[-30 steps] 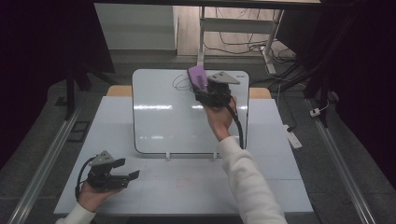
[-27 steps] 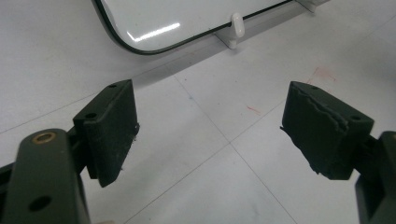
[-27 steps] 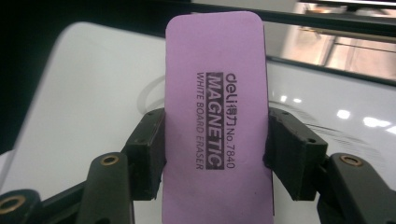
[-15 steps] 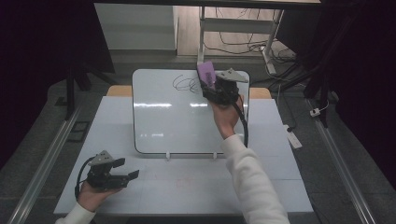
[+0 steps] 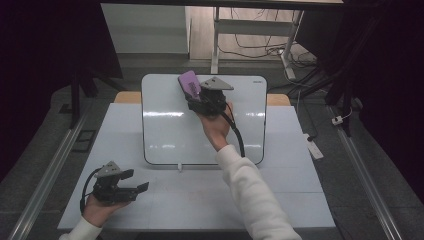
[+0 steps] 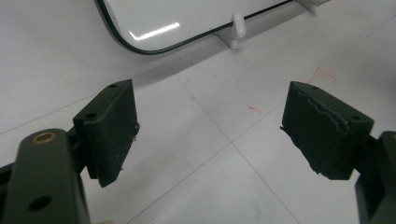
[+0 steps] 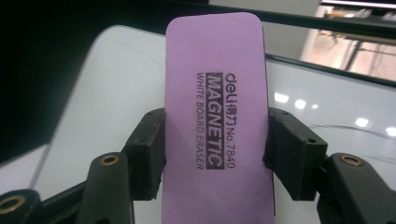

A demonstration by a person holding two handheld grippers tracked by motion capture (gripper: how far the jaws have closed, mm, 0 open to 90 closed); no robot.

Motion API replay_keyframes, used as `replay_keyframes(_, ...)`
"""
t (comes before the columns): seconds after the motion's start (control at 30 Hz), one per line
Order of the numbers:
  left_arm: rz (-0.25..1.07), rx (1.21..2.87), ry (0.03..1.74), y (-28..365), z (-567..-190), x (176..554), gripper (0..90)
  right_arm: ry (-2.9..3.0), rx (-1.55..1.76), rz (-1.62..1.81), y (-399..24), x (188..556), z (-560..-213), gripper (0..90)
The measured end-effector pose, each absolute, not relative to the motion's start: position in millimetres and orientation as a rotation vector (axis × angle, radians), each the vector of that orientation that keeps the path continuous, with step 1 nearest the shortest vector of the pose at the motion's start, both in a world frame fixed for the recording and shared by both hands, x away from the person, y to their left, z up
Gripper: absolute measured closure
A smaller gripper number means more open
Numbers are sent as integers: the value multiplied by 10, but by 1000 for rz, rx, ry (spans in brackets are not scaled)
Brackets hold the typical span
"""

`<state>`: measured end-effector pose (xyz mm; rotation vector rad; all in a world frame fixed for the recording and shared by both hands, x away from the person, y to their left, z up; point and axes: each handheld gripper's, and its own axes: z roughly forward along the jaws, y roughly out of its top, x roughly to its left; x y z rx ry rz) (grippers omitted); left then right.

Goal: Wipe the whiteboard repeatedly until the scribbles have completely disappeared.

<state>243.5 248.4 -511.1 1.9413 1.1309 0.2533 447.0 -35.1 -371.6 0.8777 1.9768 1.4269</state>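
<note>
Two grippers | right gripper (image 5: 192, 92) jaws clamp purple eraser (image 7: 217, 121) | left gripper (image 6: 210, 135) jaws wide, empty

A white table (image 5: 300, 200) carries a whiteboard (image 5: 170, 135) lying flat at its far middle, overhanging the far edge.

Eraser (image 5: 189, 84) now leftward (top edge)
</note>
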Motion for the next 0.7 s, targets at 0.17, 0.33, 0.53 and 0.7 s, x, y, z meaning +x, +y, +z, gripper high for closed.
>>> replay_keyframes(0.17,256,1934,1135,2497,-5108,2436,190,1975,864,1382,-431,4468,-3674,411)
replay_keyframes(0.33,257,1937,1131,2496,-5102,2433,191,1861,960,1312,-907,4505,-3596,410)
replay_keyframes(0.53,256,1939,1132,2487,-5101,2442,190,1766,1053,1314,-1306,4566,-3557,411)
replay_keyframes(0.7,262,1935,1135,2492,-5098,2438,190,1809,979,1330,-938,4559,-3597,411)
